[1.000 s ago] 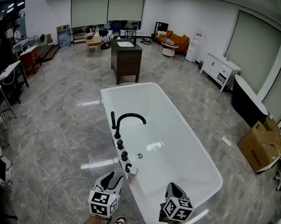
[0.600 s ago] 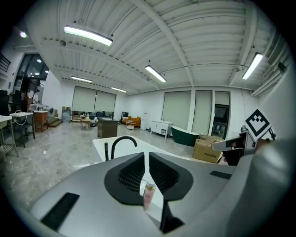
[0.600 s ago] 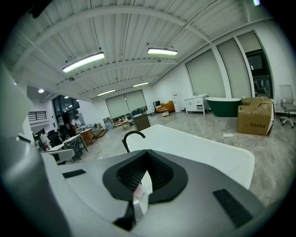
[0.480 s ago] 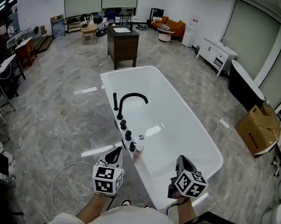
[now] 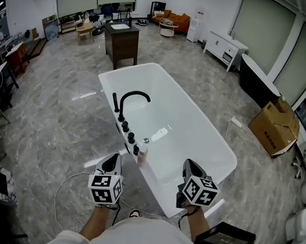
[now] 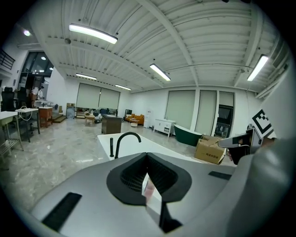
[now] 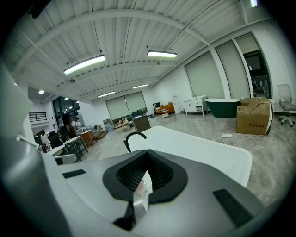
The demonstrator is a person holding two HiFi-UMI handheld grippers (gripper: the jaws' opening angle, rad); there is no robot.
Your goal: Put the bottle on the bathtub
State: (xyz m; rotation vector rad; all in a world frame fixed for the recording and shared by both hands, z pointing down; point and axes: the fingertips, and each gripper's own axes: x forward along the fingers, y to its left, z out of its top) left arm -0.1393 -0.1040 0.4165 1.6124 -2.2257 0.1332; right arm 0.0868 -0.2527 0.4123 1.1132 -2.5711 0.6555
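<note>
A small white and pink bottle (image 5: 142, 156) stands upright on the near left rim of the white bathtub (image 5: 214, 141), just past the row of black tap knobs (image 5: 127, 131). My left gripper (image 5: 114, 157) hangs left of the bottle over the floor, apart from it. Its jaws have just been closing and now meet with nothing between them. My right gripper (image 5: 187, 163) hovers over the tub's near end, its jaws together and empty. Both gripper views show the bottle (image 6: 149, 187) (image 7: 141, 190) beyond the closed jaws.
A black arched faucet (image 5: 130, 98) rises from the tub's left rim. A white cable (image 5: 65, 191) loops on the grey floor at the left. To the right are a cardboard box (image 5: 272, 129) and a dark tub (image 5: 257, 81). A dark vanity (image 5: 121, 39) stands behind.
The left jaws went from spread to shut. Both grippers rose a little and drew back from the bottle, which stays standing on the rim.
</note>
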